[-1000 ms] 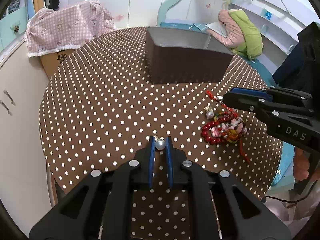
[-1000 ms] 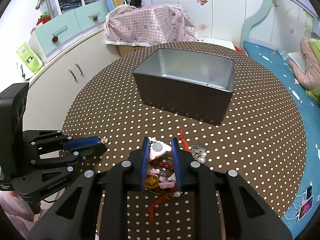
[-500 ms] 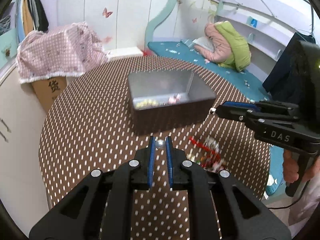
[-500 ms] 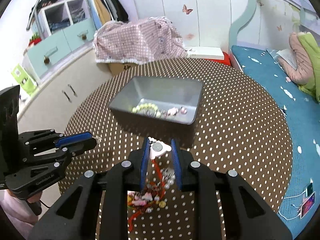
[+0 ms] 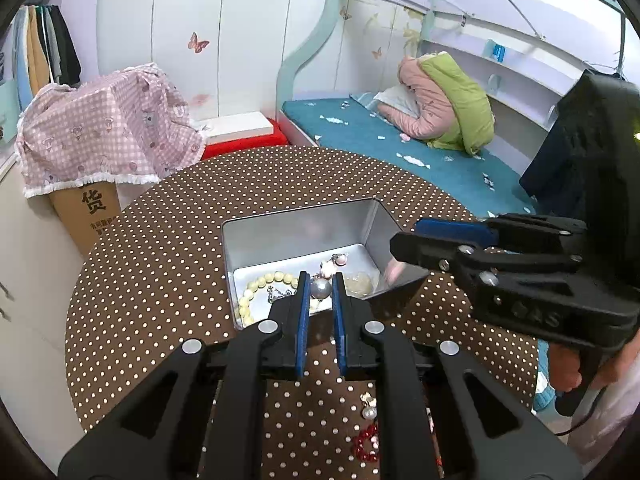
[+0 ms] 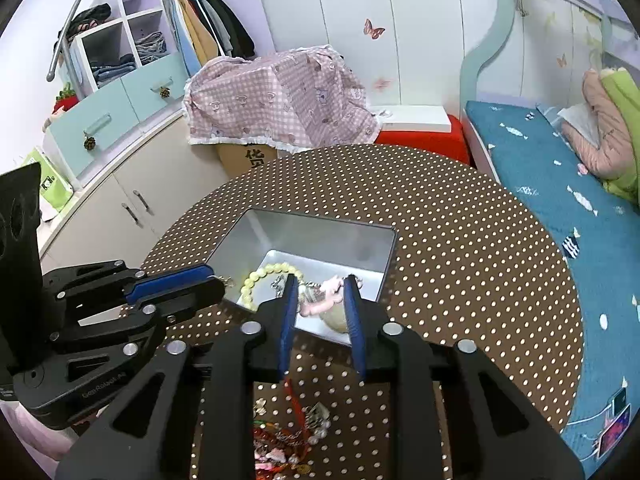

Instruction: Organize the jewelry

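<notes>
- A round table covered in a brown cloth with small pale dots fills the middle of both views.
- An open silver metal tin with straight walls stands on the table. Inside lie a pale yellow bead bracelet, a fine silver chain and a few pink and cream pieces.
- Behind the table are white wardrobe doors with butterfly stickers, a cardboard box draped with a pink checked cloth, and a red-and-white low box on the floor.
- To the right is a bed with a teal cover; a pink and green jacket lies on it. To the left are cream cupboards, pale blue drawers and open shelves with folded and hanging clothes.
- The left gripper hangs over the near edge of the tin. Its blue-lined jaws are almost together, pinching a round silvery pearl between the tips.
- The right gripper also points down over the near rim of the tin. Its jaws have just been opening and now stand apart, with a clear gap between the pads. Pink and cream pieces show in the tin through that gap; I cannot tell whether anything touches the pads.
- A red cord hangs beside the inner face of its left finger, trailing down to a heap of red beads and charms on the cloth below.
- A pearl earring lies on the cloth near that heap.
- A person's hand grips the right gripper's handle at the right edge of the left view.
</notes>
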`<action>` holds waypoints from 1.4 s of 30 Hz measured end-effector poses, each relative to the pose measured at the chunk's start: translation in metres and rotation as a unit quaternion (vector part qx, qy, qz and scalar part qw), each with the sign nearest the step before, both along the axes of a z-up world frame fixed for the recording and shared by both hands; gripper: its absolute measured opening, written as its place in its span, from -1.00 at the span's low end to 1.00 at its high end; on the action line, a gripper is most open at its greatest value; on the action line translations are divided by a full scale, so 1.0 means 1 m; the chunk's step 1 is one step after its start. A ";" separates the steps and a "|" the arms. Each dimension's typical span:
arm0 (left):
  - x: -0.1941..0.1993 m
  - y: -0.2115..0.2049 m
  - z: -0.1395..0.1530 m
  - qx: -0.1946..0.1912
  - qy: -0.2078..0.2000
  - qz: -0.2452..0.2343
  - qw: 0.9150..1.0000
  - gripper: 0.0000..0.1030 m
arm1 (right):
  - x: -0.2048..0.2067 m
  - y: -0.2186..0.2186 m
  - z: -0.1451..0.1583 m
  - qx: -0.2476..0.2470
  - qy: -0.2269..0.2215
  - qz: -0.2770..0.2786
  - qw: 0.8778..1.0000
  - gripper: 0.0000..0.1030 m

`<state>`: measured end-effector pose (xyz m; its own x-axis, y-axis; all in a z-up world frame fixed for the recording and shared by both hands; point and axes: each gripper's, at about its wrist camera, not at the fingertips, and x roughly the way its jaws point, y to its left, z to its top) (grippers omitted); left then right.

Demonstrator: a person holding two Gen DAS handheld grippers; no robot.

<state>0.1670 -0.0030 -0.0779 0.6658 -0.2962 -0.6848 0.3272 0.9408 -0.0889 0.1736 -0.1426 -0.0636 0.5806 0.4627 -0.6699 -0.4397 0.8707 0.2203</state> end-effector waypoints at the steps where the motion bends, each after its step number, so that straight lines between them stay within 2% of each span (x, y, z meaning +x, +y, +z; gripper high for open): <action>1: 0.002 -0.002 -0.001 0.003 0.001 -0.001 1.000 -0.78 | -0.001 -0.002 0.000 0.000 -0.003 -0.004 1.000 -0.13; 8: 0.011 -0.002 -0.009 0.012 0.014 0.007 1.000 -0.76 | -0.006 -0.027 -0.008 -0.004 0.010 -0.037 0.999 -0.12; 16: -0.005 -0.002 -0.012 0.008 0.013 0.008 1.000 -0.75 | -0.018 -0.032 -0.027 -0.006 0.037 -0.026 0.999 -0.12; 17: -0.009 -0.002 -0.013 0.007 0.015 0.007 1.000 -0.72 | -0.021 -0.031 -0.031 -0.008 0.043 -0.021 0.999 -0.12; 18: -0.012 -0.002 -0.013 0.007 0.017 0.006 1.000 -0.59 | -0.022 -0.030 -0.035 -0.010 0.048 -0.017 0.999 -0.12; 19: -0.016 -0.002 -0.014 0.006 0.018 0.003 1.000 -0.54 | -0.025 -0.028 -0.040 -0.014 0.055 -0.012 0.998 -0.12; 23: -0.031 -0.003 -0.021 0.011 0.031 -0.001 0.999 -0.54 | -0.031 -0.021 -0.059 -0.025 0.080 0.002 0.996 -0.12; 27: -0.040 -0.002 -0.035 0.015 0.055 0.003 0.998 -0.54 | -0.036 -0.012 -0.068 -0.042 0.087 0.013 0.995 -0.19; 29: -0.044 -0.002 -0.043 0.016 0.068 0.002 0.998 -0.54 | -0.041 -0.009 -0.069 -0.056 0.074 0.017 0.996 -0.21; 33: -0.046 -0.006 -0.057 0.024 0.088 0.001 0.996 -0.54 | -0.048 -0.011 -0.071 -0.071 0.063 0.017 0.995 -0.40; 42: -0.051 -0.015 -0.063 0.018 0.097 -0.016 0.995 -0.54 | -0.059 -0.020 -0.072 -0.070 0.061 0.014 0.996 -0.71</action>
